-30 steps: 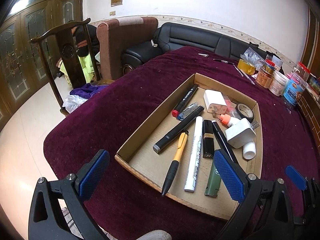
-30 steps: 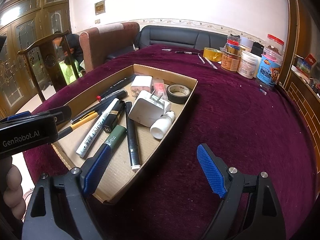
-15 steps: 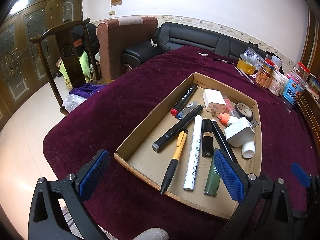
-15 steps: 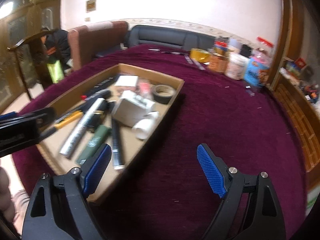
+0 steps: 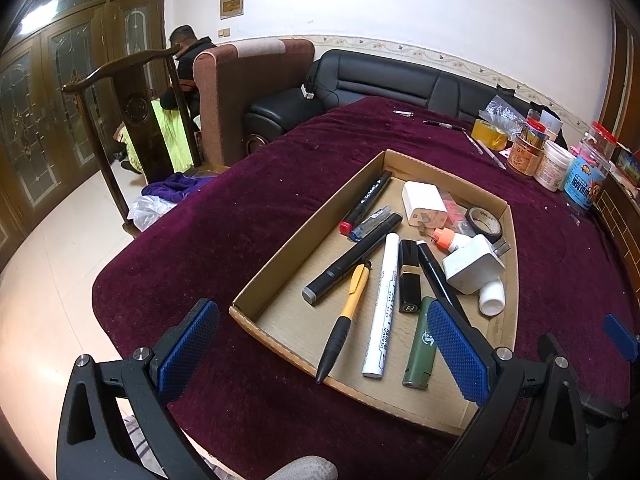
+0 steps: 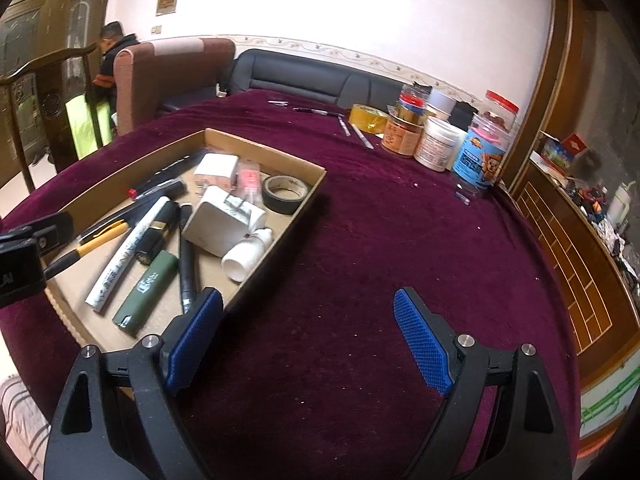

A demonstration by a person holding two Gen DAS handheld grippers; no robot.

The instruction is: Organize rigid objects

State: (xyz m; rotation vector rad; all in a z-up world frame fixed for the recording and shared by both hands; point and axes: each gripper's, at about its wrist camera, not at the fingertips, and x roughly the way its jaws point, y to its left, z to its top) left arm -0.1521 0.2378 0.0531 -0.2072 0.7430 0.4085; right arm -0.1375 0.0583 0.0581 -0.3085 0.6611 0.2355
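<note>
A shallow cardboard tray [image 5: 280,256] [image 6: 308,196] on the purple tablecloth holds several items: black markers, a white marker [image 5: 382,304], a yellow pen [image 5: 348,316], a green lighter [image 5: 420,344] [image 6: 146,292], a black lipstick [image 5: 409,276], white chargers [image 5: 474,266] [image 6: 222,226], a small white bottle [image 6: 246,256] and a black tape roll [image 5: 486,220] [image 6: 286,194]. My left gripper [image 5: 320,356] is open and empty above the tray's near edge. My right gripper [image 6: 308,340] is open and empty over bare cloth right of the tray.
Jars and a blue-labelled canister [image 6: 480,156] stand at the far right of the table [image 6: 400,240], with yellow tape [image 6: 368,118] and loose pens [image 6: 360,134]. A wooden chair [image 5: 132,92], armchair and black sofa [image 5: 380,76] lie beyond. A person sits at back left.
My right gripper has swung to the right, away from the tray, and now faces bare cloth and the jars. My left gripper has hardly moved. Nothing was picked up.
</note>
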